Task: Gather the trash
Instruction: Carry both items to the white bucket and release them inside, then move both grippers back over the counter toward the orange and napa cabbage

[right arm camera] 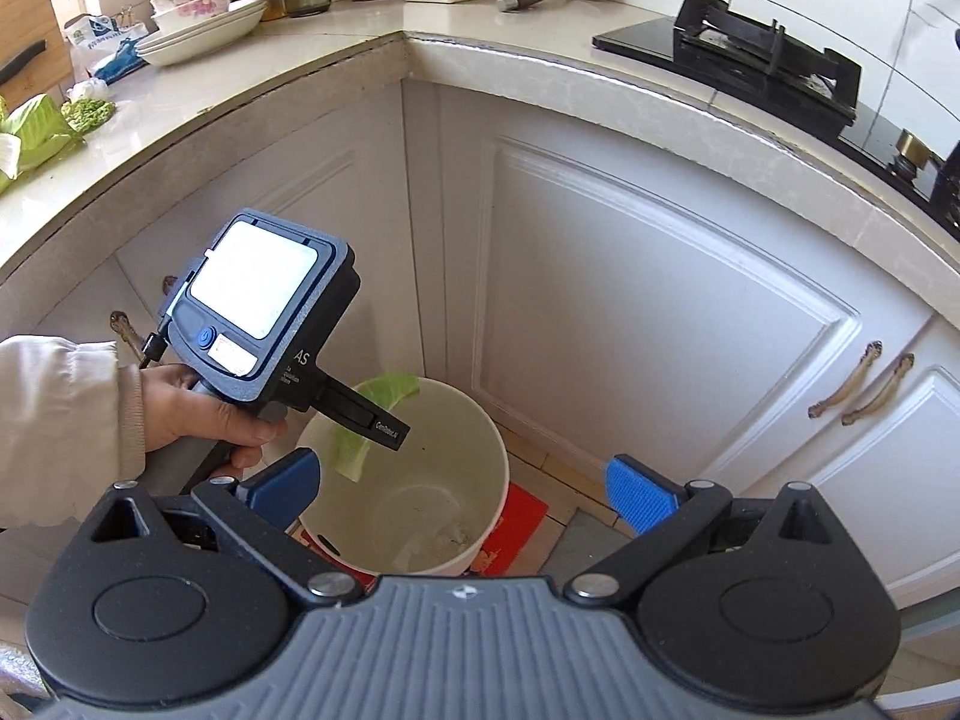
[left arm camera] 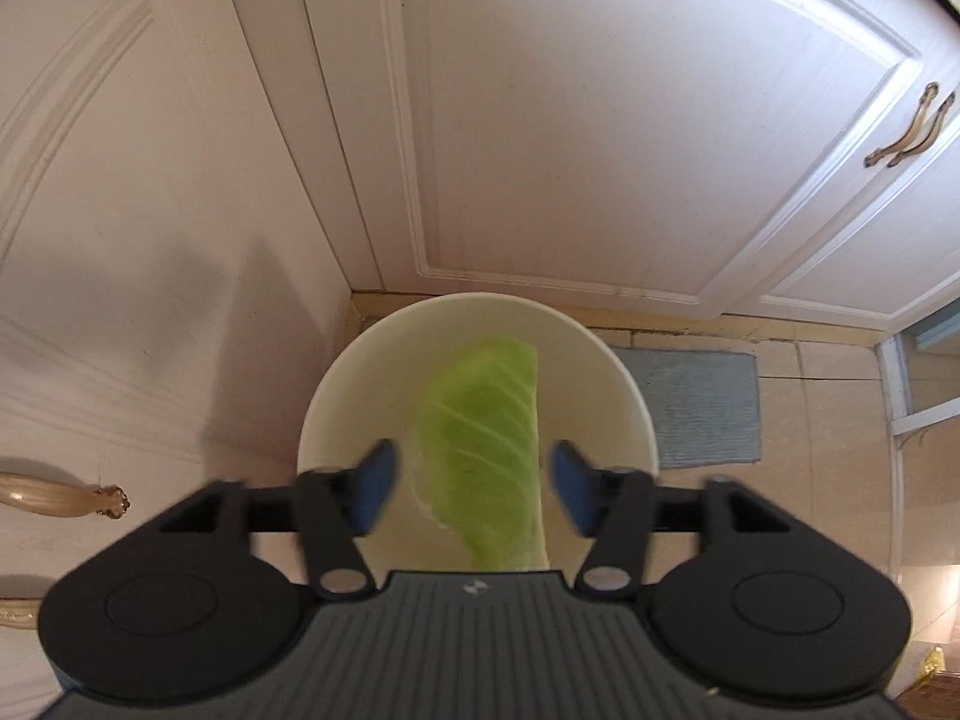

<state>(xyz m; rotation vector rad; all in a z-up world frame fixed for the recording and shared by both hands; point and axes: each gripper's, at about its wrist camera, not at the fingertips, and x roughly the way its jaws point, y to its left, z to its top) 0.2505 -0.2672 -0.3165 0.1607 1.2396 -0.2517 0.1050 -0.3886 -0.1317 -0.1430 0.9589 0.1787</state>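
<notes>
A white round bin (left arm camera: pixel 336 384) stands on the floor in the cabinet corner. A pale green cabbage leaf (left arm camera: pixel 486 438) is inside it, between the spread blue pads of my left gripper (left arm camera: pixel 474 483), which is open above the bin. In the right wrist view the bin (right arm camera: pixel 486 480) sits below the left gripper's body (right arm camera: pixel 264 312), and the leaf (right arm camera: pixel 384 402) hangs over the bin's far-left rim area. My right gripper (right arm camera: pixel 474 492) is open and empty above the bin's near side. More cabbage leaves (right arm camera: pixel 30 132) lie on the counter at left.
White cabinet doors (left arm camera: pixel 600 120) with brass handles (right arm camera: pixel 858 384) surround the corner. A grey-blue mat (left arm camera: pixel 702 408) and a red item (right arm camera: pixel 516 528) lie on the floor by the bin. The counter (right arm camera: pixel 336 36) holds stacked plates (right arm camera: pixel 198 24), bottles and a white tub; a gas hob (right arm camera: pixel 762 60) is at right.
</notes>
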